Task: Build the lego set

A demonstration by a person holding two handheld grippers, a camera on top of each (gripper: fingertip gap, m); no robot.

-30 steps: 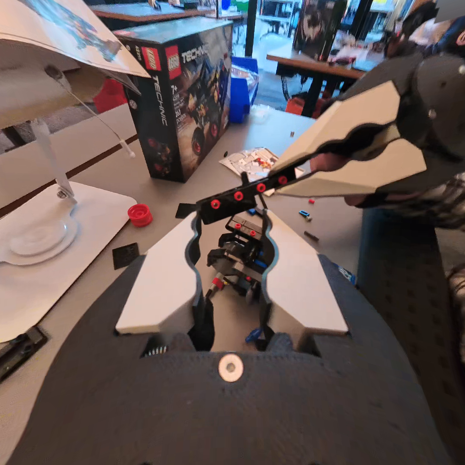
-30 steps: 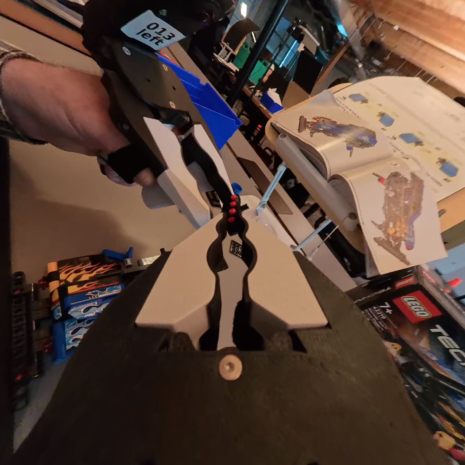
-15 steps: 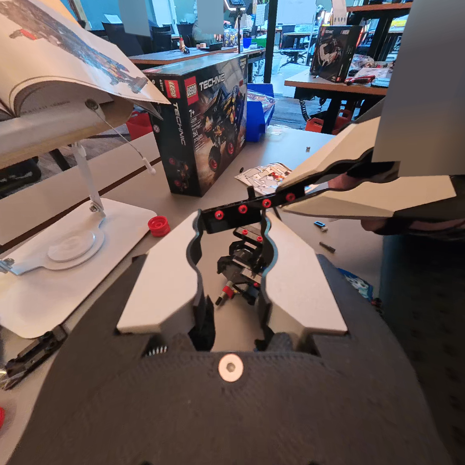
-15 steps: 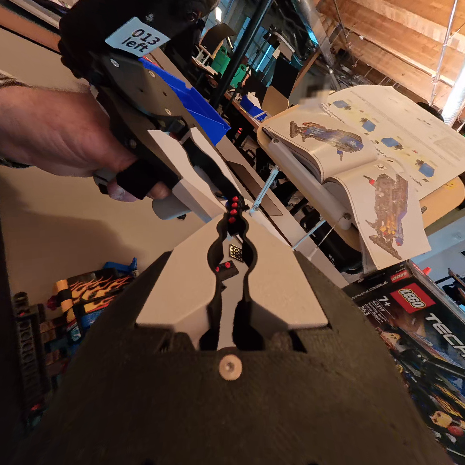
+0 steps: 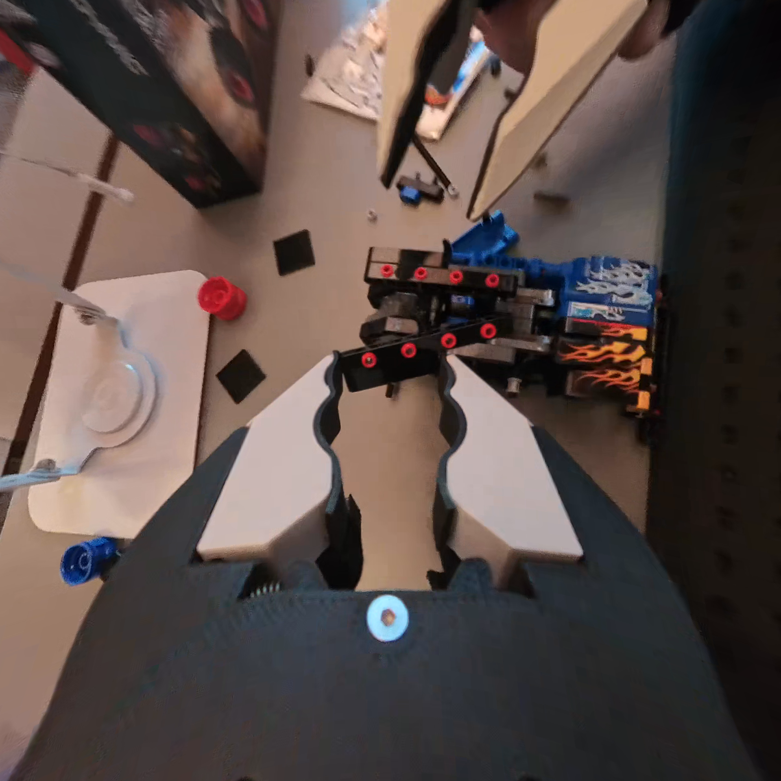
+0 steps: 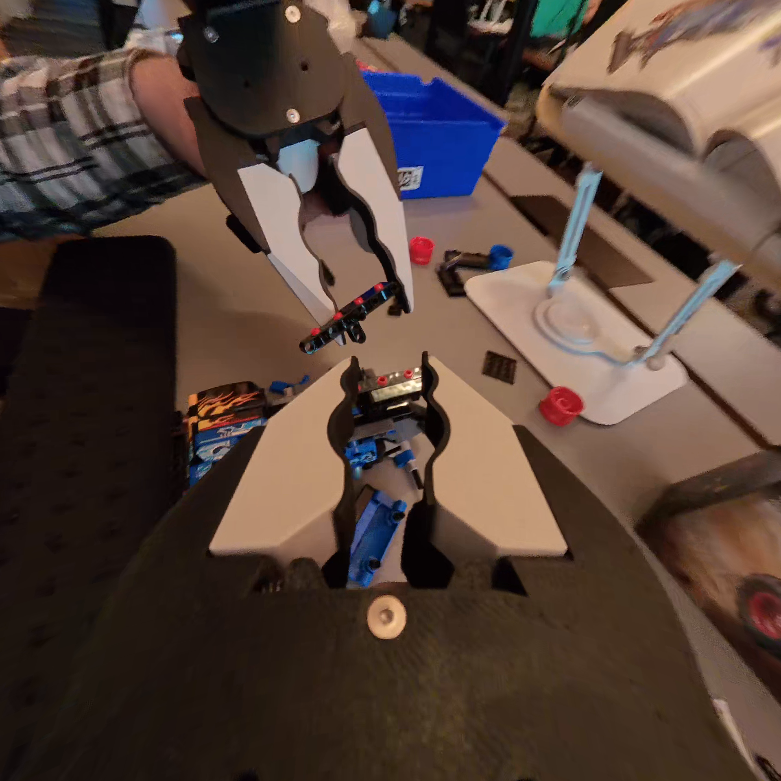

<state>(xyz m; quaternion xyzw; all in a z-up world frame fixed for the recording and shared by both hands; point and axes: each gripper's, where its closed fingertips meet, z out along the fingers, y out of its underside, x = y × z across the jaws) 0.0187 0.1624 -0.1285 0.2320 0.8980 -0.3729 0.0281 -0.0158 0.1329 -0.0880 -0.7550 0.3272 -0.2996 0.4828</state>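
Observation:
My left gripper (image 5: 389, 363) is shut on a black beam with red pins (image 5: 427, 344), gripped at its near end and held above the table. The beam slants out toward the partly built model (image 5: 528, 304), which has blue and flame-sticker panels and lies on the table to the right. My right gripper (image 6: 388, 363) is open and empty, hovering over the model (image 6: 393, 389). In the right wrist view the left gripper (image 6: 372, 321) and its beam (image 6: 334, 325) are just ahead. In the left wrist view the right gripper (image 5: 431, 198) hangs open at the top.
A white book-stand base (image 5: 118, 405) lies to the left, with a red hub (image 5: 222, 298), a blue hub (image 5: 82, 562) and black tiles (image 5: 293, 252) around it. The set box (image 5: 169, 84) stands behind. A blue bin (image 6: 435, 131) stands far back. A loose blue panel (image 6: 376, 532) lies under my right gripper. About 7 cm separates my left fingertips from my right.
My right gripper has let go of the beam's far end, opened and pulled away. Both grippers now tilt down toward the table. My left gripper still holds the beam.

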